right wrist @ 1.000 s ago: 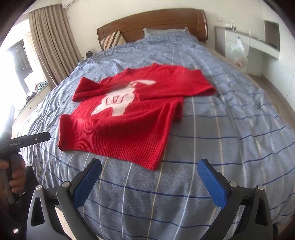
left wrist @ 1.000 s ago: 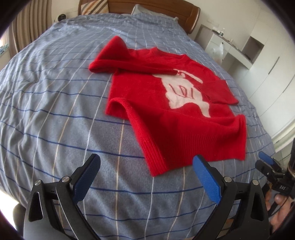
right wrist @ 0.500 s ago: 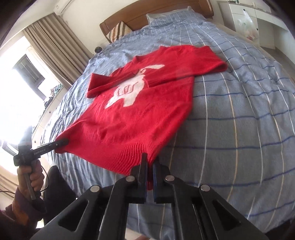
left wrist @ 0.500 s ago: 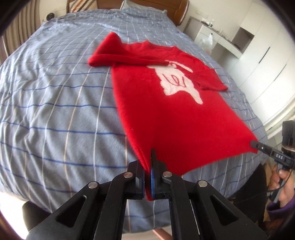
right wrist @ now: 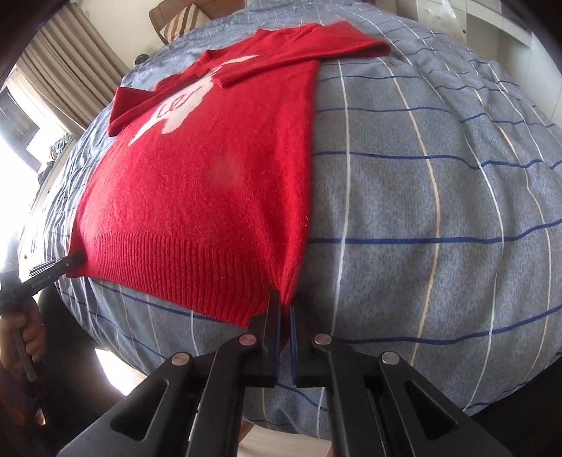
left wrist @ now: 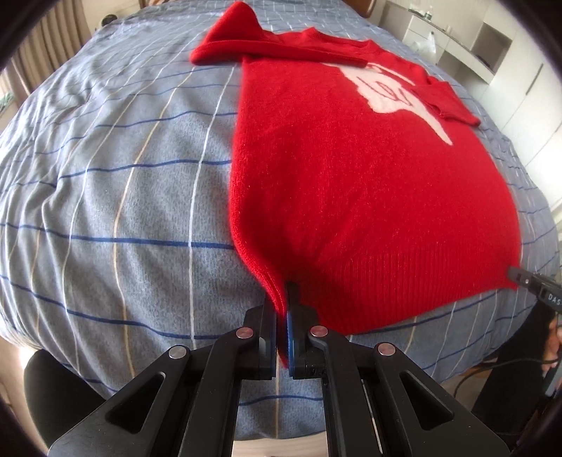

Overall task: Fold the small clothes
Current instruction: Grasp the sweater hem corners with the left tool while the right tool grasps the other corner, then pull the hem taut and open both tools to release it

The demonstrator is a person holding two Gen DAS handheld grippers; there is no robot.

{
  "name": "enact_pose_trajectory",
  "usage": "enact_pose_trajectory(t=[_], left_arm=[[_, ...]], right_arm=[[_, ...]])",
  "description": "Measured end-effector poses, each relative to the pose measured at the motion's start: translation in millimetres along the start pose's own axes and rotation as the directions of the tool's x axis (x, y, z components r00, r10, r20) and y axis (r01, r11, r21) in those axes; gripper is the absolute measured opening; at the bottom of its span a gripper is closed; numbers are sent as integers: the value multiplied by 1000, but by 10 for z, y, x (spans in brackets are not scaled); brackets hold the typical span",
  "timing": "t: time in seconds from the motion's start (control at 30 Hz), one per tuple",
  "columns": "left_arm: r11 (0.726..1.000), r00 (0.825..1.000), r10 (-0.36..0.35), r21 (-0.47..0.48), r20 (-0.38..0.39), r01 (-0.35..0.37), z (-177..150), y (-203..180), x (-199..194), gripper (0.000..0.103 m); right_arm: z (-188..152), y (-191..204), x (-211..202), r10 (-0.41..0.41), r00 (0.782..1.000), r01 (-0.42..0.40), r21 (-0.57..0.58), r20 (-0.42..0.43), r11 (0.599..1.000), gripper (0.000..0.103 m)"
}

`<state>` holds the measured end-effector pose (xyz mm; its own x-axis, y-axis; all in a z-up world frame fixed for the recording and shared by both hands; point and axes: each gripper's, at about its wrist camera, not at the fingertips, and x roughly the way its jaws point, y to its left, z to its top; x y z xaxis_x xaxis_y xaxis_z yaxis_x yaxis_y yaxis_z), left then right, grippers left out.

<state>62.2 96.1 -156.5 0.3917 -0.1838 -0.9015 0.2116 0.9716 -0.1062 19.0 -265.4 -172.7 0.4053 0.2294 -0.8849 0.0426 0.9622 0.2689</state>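
A small red knit sweater (left wrist: 351,168) with a white figure on the chest lies on the bed, hem toward me, both sleeves folded across the upper body. My left gripper (left wrist: 283,302) is shut on the sweater's left hem corner. My right gripper (right wrist: 283,309) is shut on the right hem corner of the sweater (right wrist: 210,182). The hem is pulled taut between the two grippers near the bed's foot edge. The right gripper's tip (left wrist: 527,281) shows in the left wrist view, and the left gripper's tip (right wrist: 56,269) shows in the right wrist view.
The bed (left wrist: 123,175) has a blue-grey checked cover and a wooden headboard (right wrist: 196,7) with pillows. White cabinets (left wrist: 491,45) stand along one side, curtains (right wrist: 70,63) on the other. The bed's foot edge is just below the grippers.
Both grippers went from open above the bed to shut on the hem corners, then pulled the sweater toward the foot edge, stretching its body flat and straight.
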Motion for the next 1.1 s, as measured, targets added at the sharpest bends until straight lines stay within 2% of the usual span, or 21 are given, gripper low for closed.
enact_pose_trajectory(t=[0.27, 0.7, 0.8, 0.87, 0.9, 0.93, 0.97, 1.0, 1.03, 1.1], left_arm=[[999, 999, 31, 4, 35, -32, -24, -53, 21, 3], [999, 996, 50, -10, 76, -50, -80, -69, -9, 5], [998, 995, 57, -13, 81, -56, -87, -79, -24, 8], [997, 995, 71, -13, 74, -70, -94, -89, -47, 19], [996, 994, 84, -10, 64, -84, -101, -89, -66, 35], [994, 993, 107, -7, 46, -107, -113, -89, -89, 61], [991, 991, 134, -6, 27, -133, -133, -75, -125, 72], [989, 989, 148, -5, 19, -148, -163, -50, -183, 76], [988, 988, 153, -2, 20, -153, -197, -13, -261, 76], [987, 986, 159, -23, 43, -158, -240, 96, -436, 76]], right_arm=[[-42, 72, 53, -45, 997, 46, -8, 54, 999, 3], [-125, 80, 23, -55, 994, 56, -6, 98, 998, 3], [-123, 97, 20, -55, 994, 56, -11, 97, 998, 8], [-126, 118, 12, -57, 994, 59, -20, 90, 998, 15], [-141, 123, 3, -56, 995, 59, -26, 80, 998, 19], [-166, 122, -11, -51, 997, 53, -33, 57, 998, 30], [-210, 110, -31, -40, 999, 41, -42, 27, 998, 40], [-257, 82, -80, -30, 1000, 30, -51, -1, 998, 41], [-299, 38, -165, -32, 999, 31, -60, -11, 998, 41], [-278, -63, -417, -92, 996, 93, -83, 14, 992, 44]])
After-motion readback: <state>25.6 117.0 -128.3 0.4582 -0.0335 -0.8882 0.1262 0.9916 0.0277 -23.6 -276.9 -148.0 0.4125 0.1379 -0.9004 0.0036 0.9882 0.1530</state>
